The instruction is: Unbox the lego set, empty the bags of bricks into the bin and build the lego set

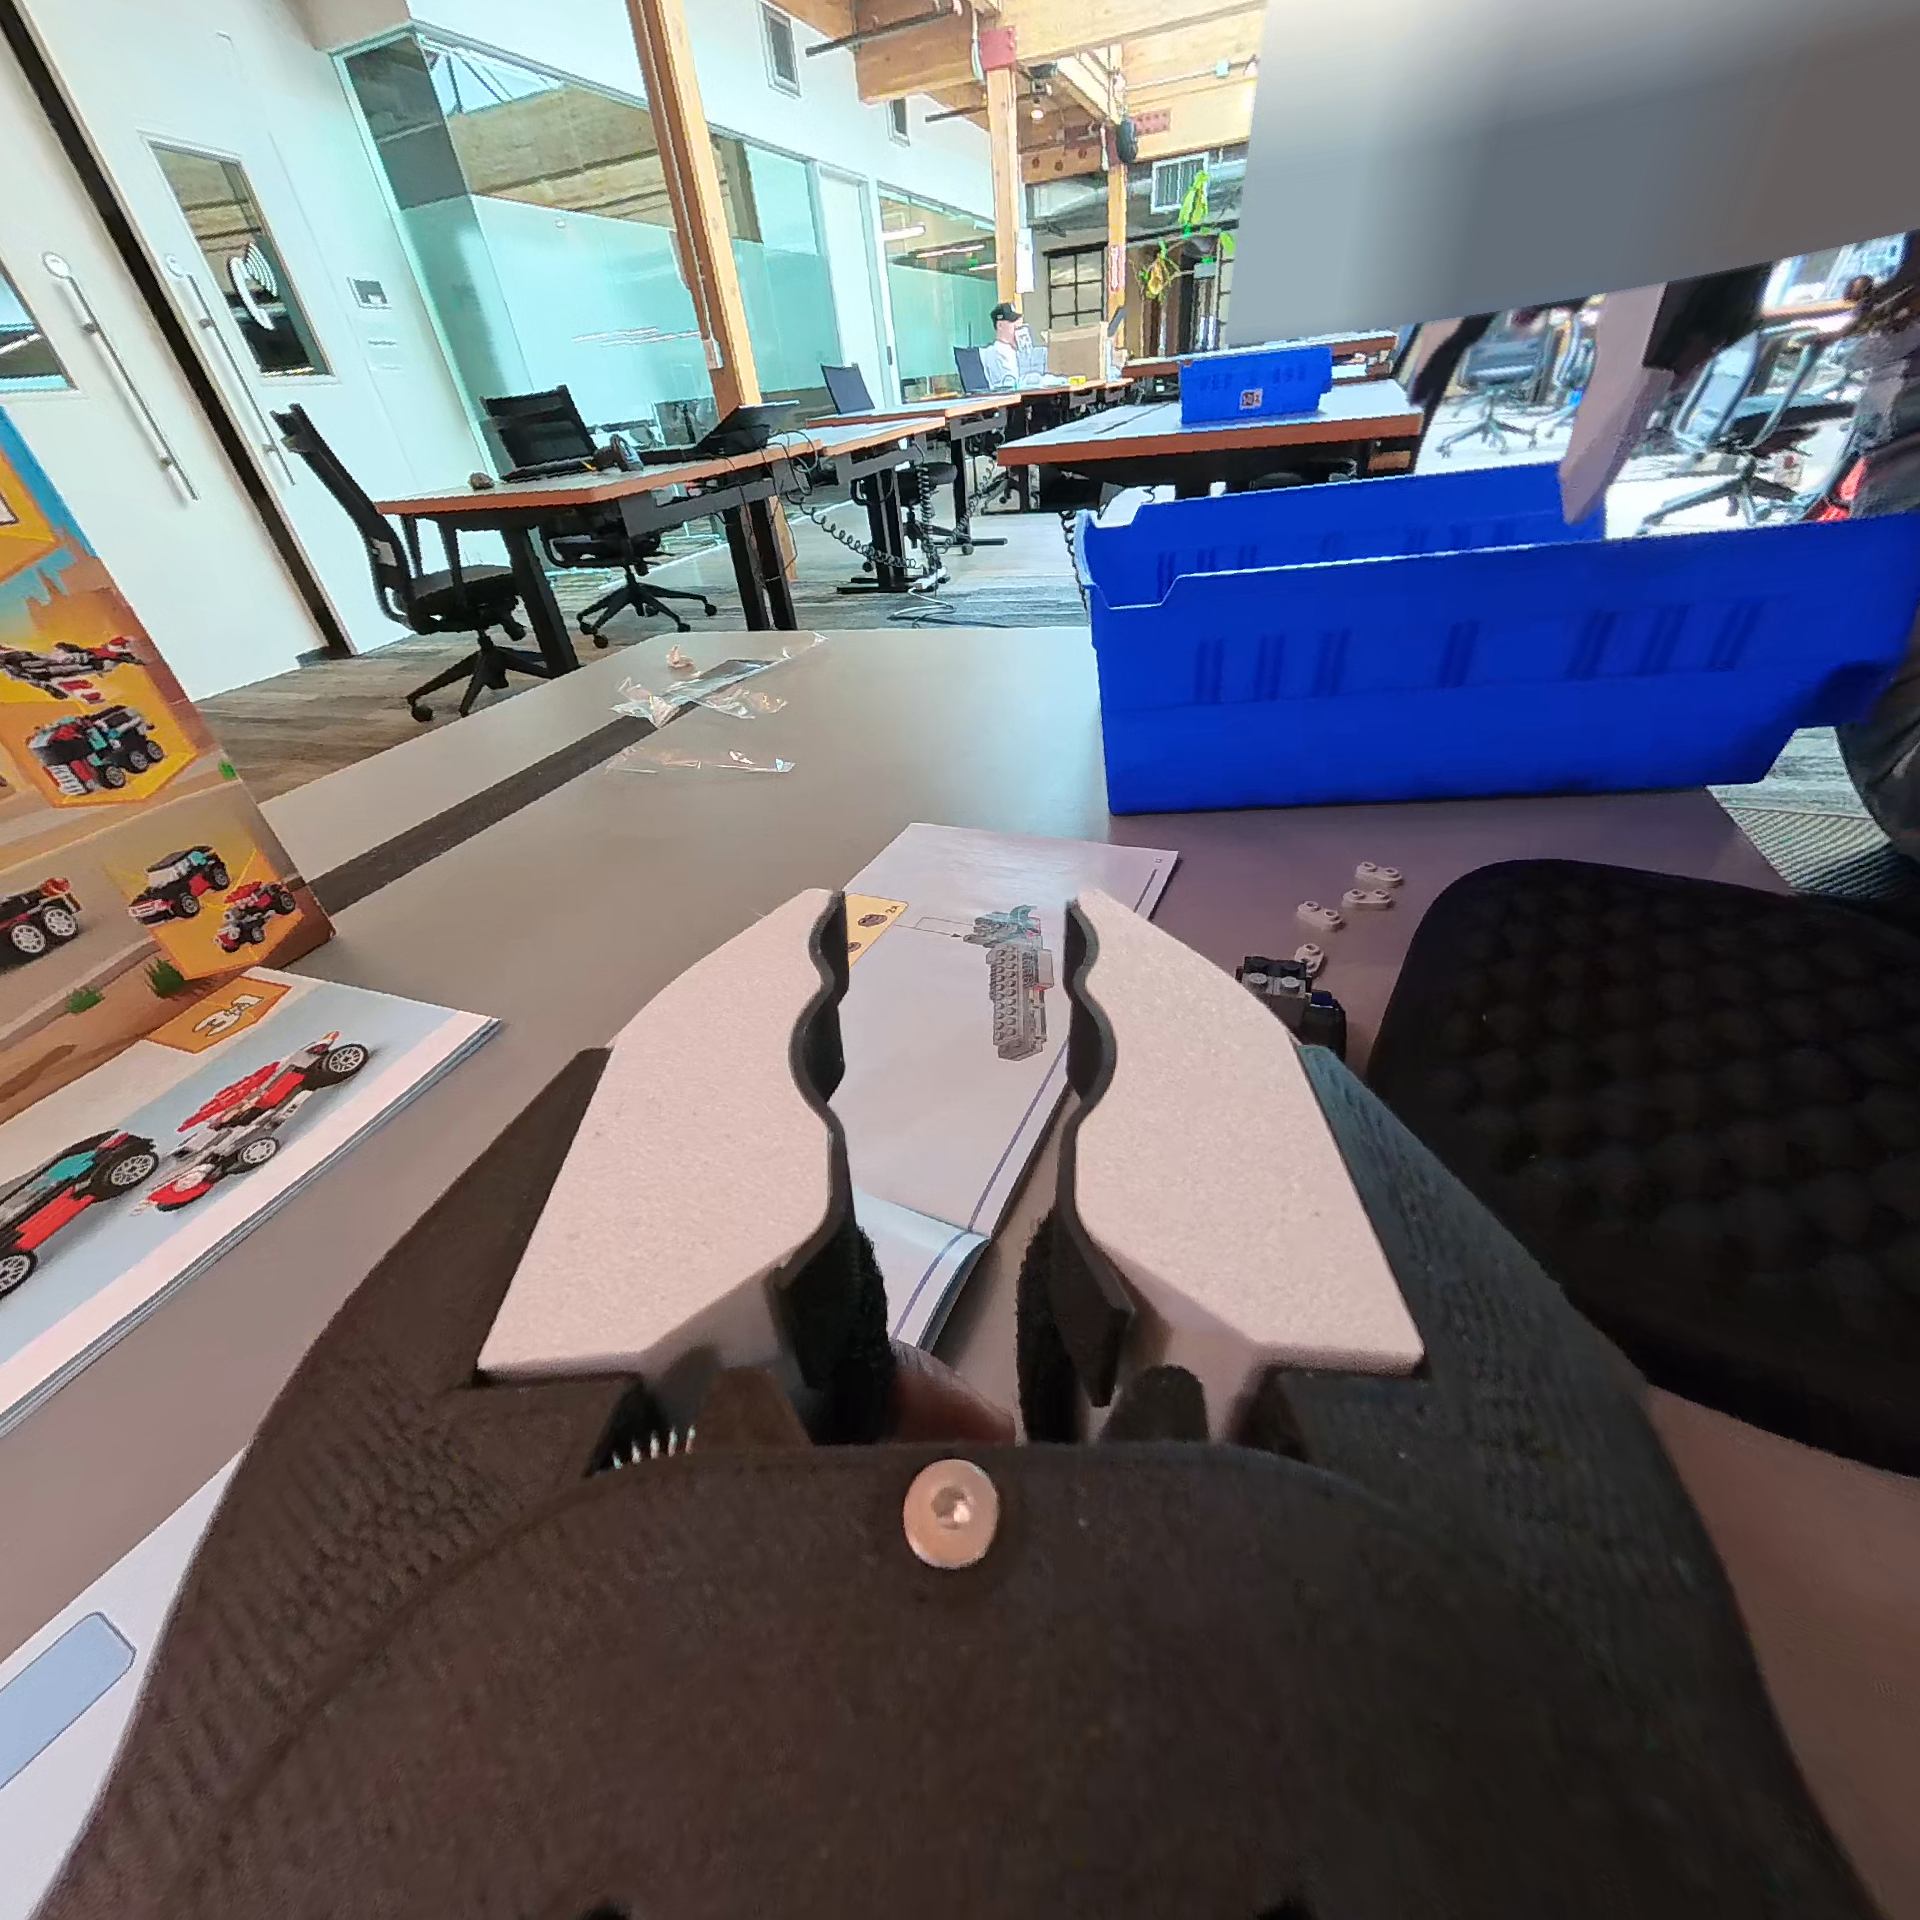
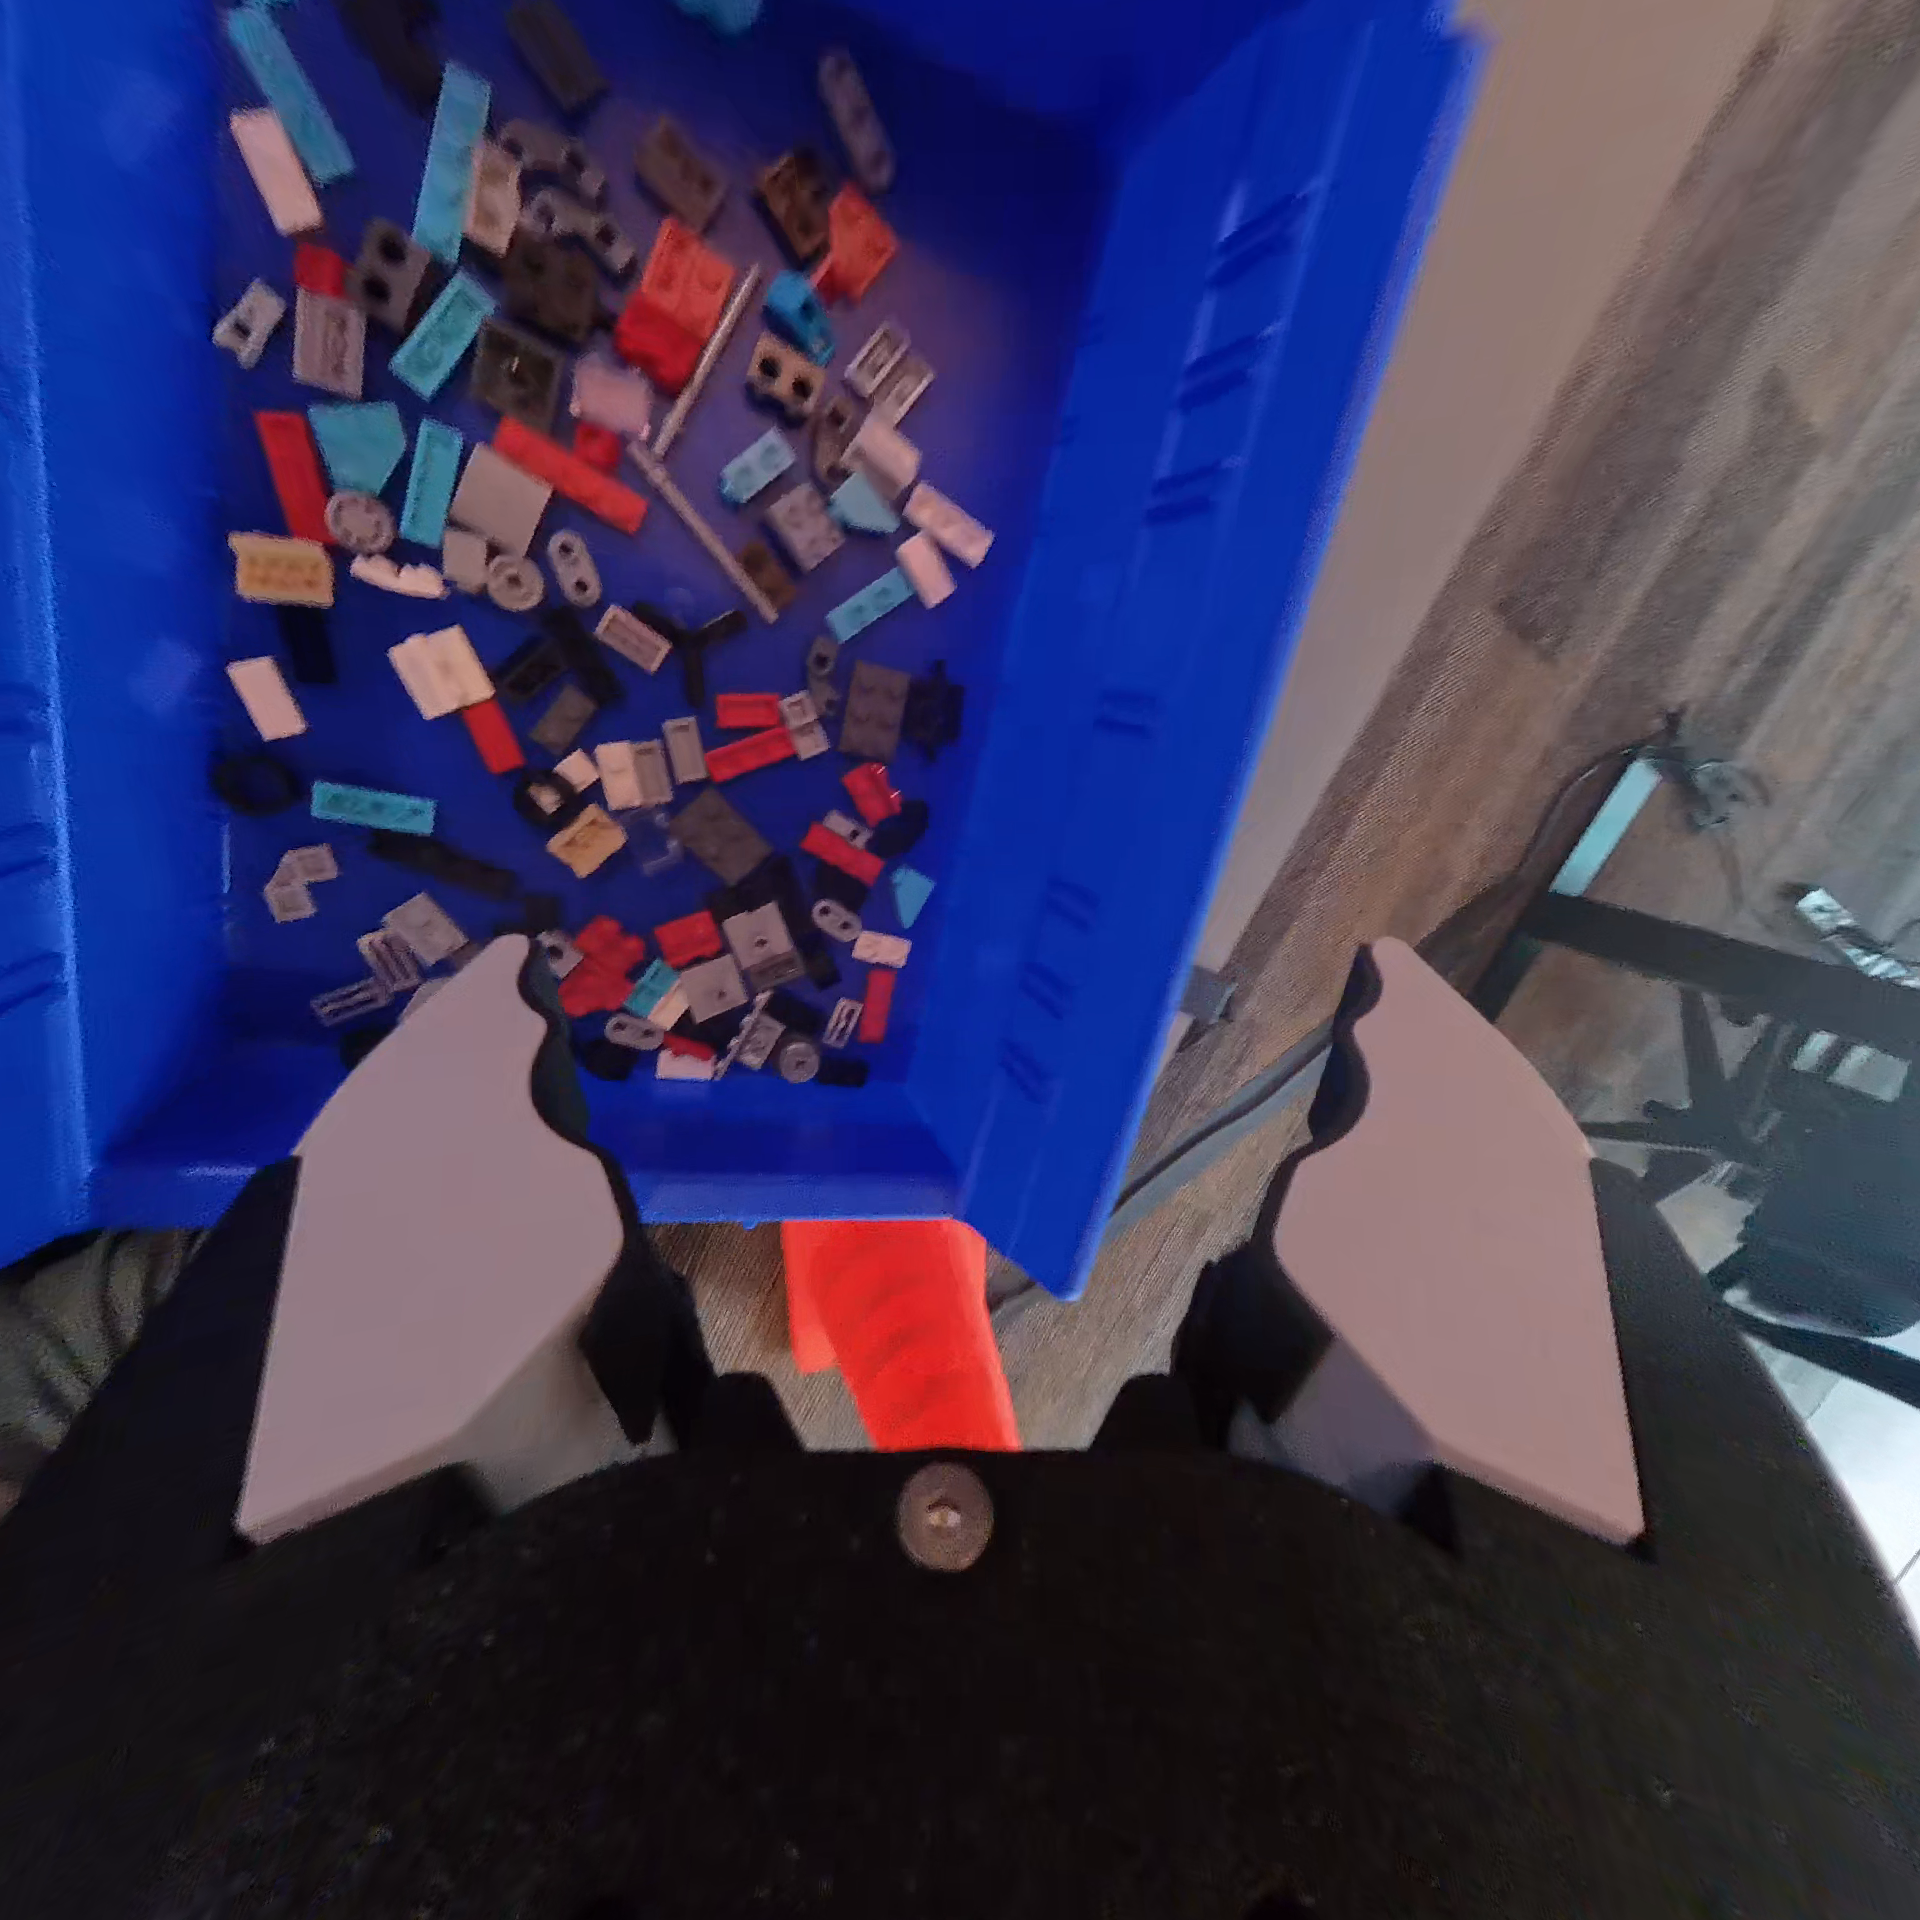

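My left gripper (image 1: pixel 951 914) hovers low over the table with a narrow gap between its fingers and nothing in it. Under and ahead of it lies an open instruction booklet (image 1: pixel 997 966). A small dark partly built assembly (image 1: pixel 1288 987) and a few loose grey pieces (image 1: pixel 1351 896) lie to its right. The blue bin (image 1: pixel 1455 665) stands at the back right. My right gripper (image 2: pixel 945 956) is wide open and empty, looking down into the blue bin (image 2: pixel 1143 623), just above its near end. Several loose bricks (image 2: pixel 623 520) in red, teal, grey, black and white cover the bin floor.
The lego box (image 1: pixel 104 779) stands at the left with a second booklet (image 1: pixel 208 1122) in front of it. Empty clear bags (image 1: pixel 707 691) lie at the back of the table. A black mesh object (image 1: pixel 1662 1143) sits at the right. An orange-red piece (image 2: pixel 894 1340) shows below the bin's near edge. My hands' fingertips stand some 40 centimetres from each other.
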Demonstrator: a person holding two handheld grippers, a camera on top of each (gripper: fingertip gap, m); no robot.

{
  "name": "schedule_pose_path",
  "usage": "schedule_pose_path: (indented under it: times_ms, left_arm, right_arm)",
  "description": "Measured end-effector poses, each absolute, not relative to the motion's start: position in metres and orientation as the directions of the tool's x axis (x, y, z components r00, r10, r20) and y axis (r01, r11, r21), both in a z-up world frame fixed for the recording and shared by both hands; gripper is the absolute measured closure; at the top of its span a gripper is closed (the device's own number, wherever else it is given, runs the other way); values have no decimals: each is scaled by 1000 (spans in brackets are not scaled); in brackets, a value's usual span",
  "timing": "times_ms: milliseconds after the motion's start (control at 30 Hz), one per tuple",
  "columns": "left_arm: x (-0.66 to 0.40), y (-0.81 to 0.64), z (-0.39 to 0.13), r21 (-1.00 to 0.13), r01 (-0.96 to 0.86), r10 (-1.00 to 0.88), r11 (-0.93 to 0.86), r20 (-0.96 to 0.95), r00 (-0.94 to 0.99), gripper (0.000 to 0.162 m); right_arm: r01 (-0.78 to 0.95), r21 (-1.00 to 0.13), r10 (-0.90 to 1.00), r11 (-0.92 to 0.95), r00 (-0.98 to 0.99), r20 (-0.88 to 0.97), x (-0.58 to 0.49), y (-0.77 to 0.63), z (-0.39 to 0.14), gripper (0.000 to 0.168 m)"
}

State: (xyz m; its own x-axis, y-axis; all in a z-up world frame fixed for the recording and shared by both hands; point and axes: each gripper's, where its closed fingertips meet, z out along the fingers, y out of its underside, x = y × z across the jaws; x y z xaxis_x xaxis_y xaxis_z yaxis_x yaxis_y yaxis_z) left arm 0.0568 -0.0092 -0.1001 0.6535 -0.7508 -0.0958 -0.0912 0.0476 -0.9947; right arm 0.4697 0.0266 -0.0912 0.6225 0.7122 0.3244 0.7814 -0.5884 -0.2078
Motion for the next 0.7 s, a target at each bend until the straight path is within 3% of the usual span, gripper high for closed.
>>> schedule_pose_path:
  times_ms: [233, 400, 567, 700]
  left_arm:
    - [63, -12, -102, -987, -152, -762, 50, -136, 633, 122]
    - [61, -34, -66, -983, -169, -671, 68, -170, 721, 114]
    - [-17, -91, -31, -960, -276, -409, -38, -237, 881, 113]
    - [-107, -152, -43, -946, -166, -258, -277, -93, 962, 111]
  right_arm:
    - [751, -470, 555, -464, 660, 507, 465, 56, -34, 23]
    - [697, -626, 415, -350, 715, 563, 446, 69, 10, 20]
    - [601, -799, 581, 5, 648, 492, 337, 36, 48, 24]
    - [627, -776, 694, 68, 529, 488, 273, -10, 46, 25]
